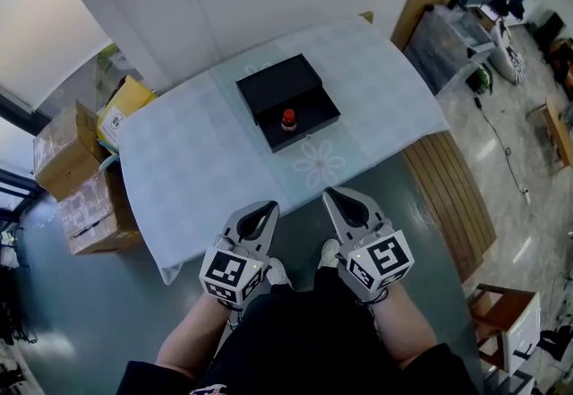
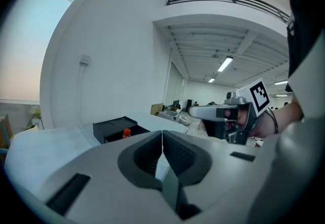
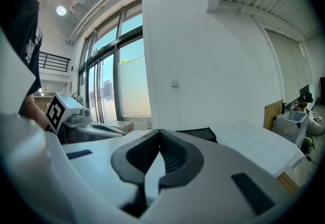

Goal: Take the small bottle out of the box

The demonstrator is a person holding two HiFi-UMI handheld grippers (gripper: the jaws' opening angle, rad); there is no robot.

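Just above frame centre, the small bottle [image 1: 288, 119] stands upright in the open black box [image 1: 318, 109], red cap up and body hidden, while the left gripper [image 1: 267, 208] and right gripper [image 1: 333, 196] below have their jaws together, empty.

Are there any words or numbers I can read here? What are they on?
No text is readable.
Left gripper and right gripper: their cubes bear only black-and-white square patterns, no letters.
Cardboard boxes: print too small and blurred.
Black box and small bottle: no writing visible.
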